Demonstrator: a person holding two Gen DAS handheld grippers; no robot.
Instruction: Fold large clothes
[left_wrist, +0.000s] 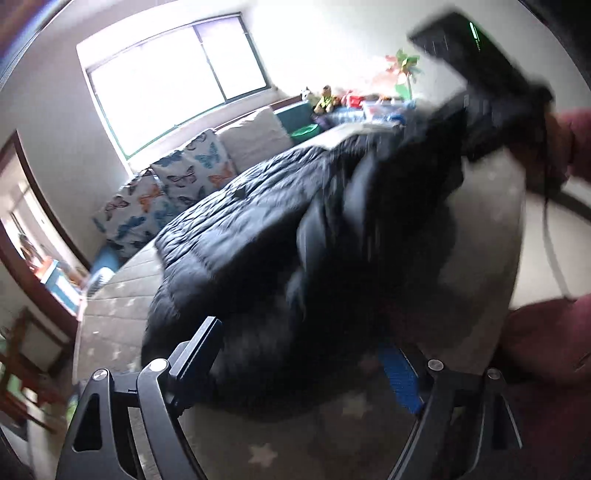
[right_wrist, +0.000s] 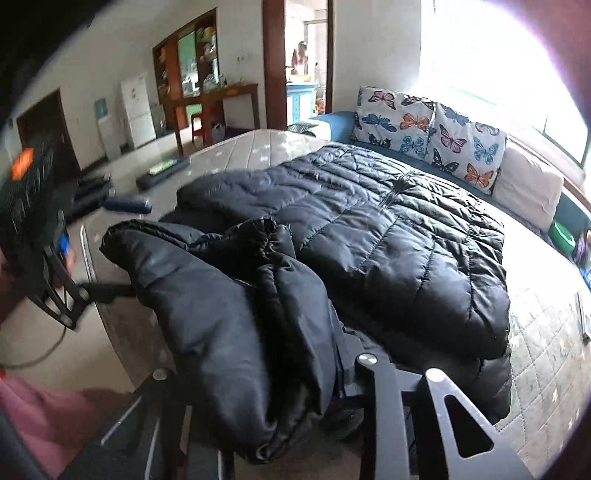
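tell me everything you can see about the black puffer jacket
The black puffer jacket is quilted and shiny, like padded nylon. Its body lies spread flat on the pale quilted mattress, in front of the butterfly pillows. A near part, seemingly a sleeve, is bunched up between the right gripper's fingers. The left wrist view is blurred; the left gripper sits at the near edge.

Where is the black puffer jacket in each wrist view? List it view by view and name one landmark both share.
Left wrist: black puffer jacket fills the centre, blurred at right.
Right wrist: it spreads across the centre on the mattress, a part draped at lower left.
Shared landmark: butterfly pillows, upper left there, upper right here.
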